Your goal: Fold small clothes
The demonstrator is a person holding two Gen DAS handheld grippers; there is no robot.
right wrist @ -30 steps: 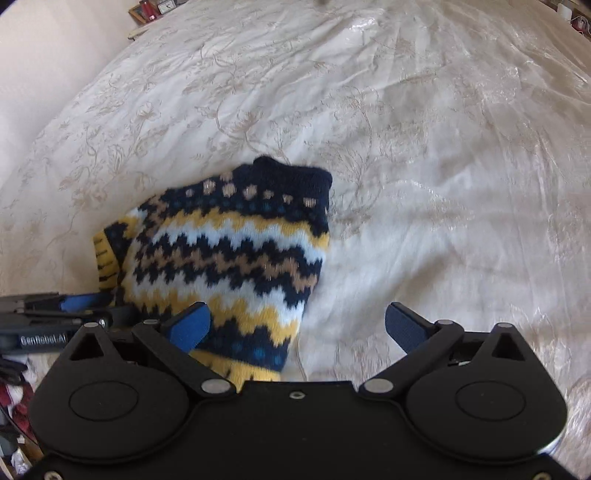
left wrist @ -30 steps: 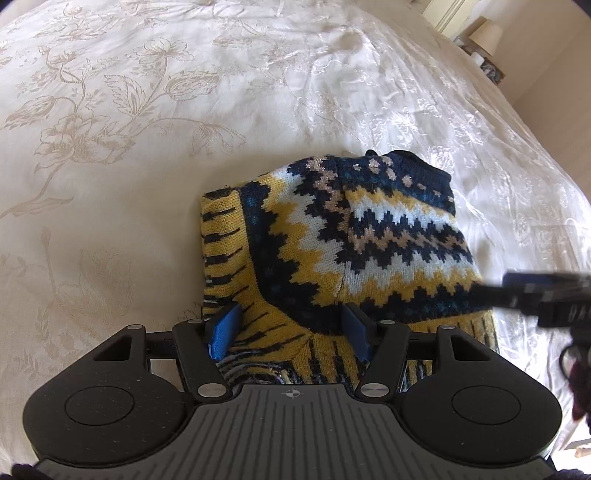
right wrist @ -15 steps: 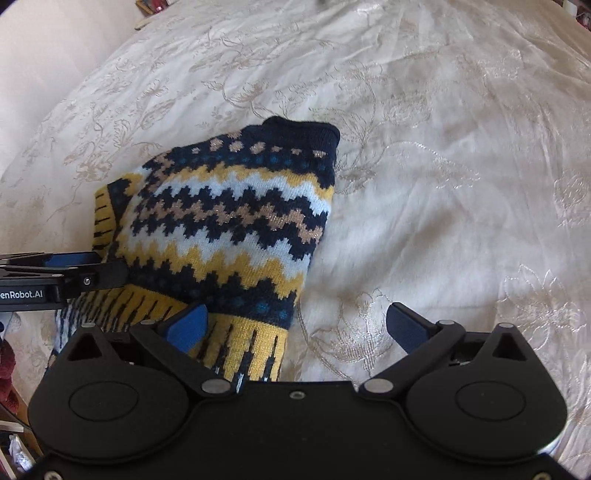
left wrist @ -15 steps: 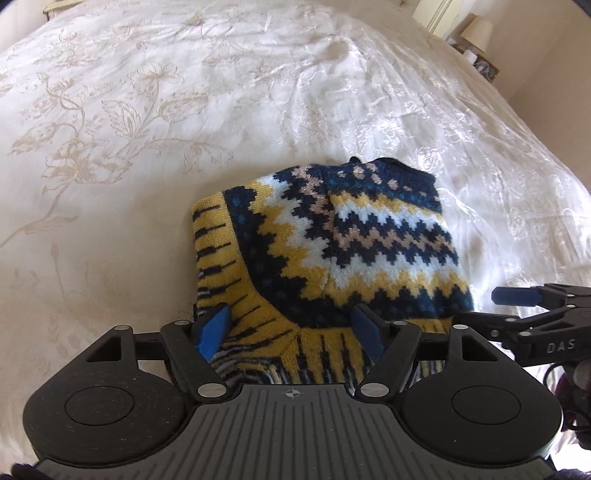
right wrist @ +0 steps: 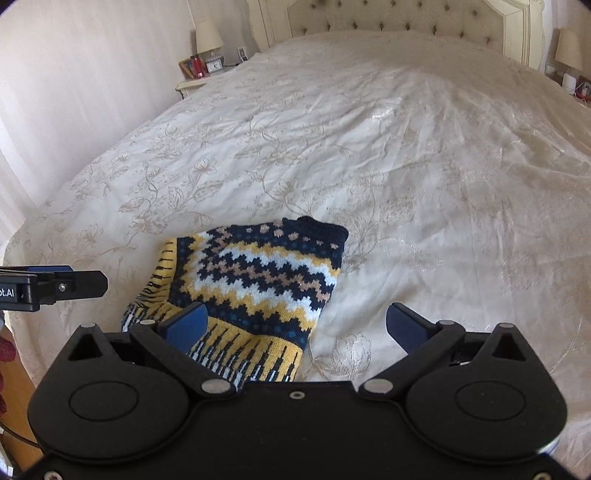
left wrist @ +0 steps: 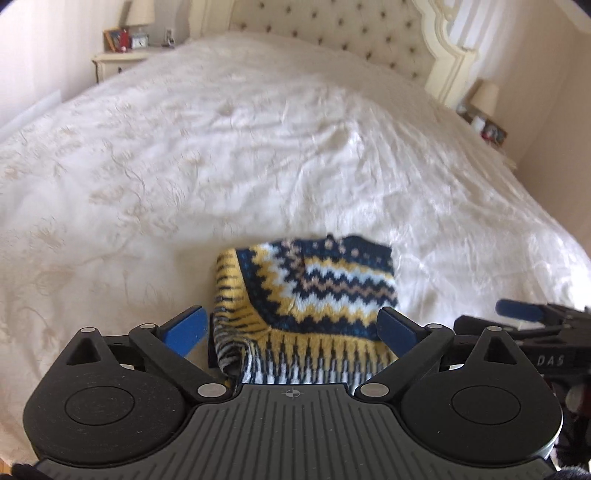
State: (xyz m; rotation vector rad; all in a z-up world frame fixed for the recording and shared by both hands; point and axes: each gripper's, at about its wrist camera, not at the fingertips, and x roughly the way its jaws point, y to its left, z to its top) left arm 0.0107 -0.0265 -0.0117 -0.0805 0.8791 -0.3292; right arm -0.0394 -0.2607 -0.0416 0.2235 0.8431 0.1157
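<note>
- Bed spread cream, floral, tufted headboard at twelve o'clock.
- Folded sweater lies at six.
- Left gripper just released, nothing pinched; right gripper spread wide.

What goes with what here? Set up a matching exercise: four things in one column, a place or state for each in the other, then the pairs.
1. knitted sweater
2. left gripper
3. red item
4. bedspread

A. jaws wide, nothing held
B. on the nightstand by a clock
C. folded on the bed
D. cream, floral pattern

Pairs: 1-C, 2-A, 3-B, 4-D
</note>
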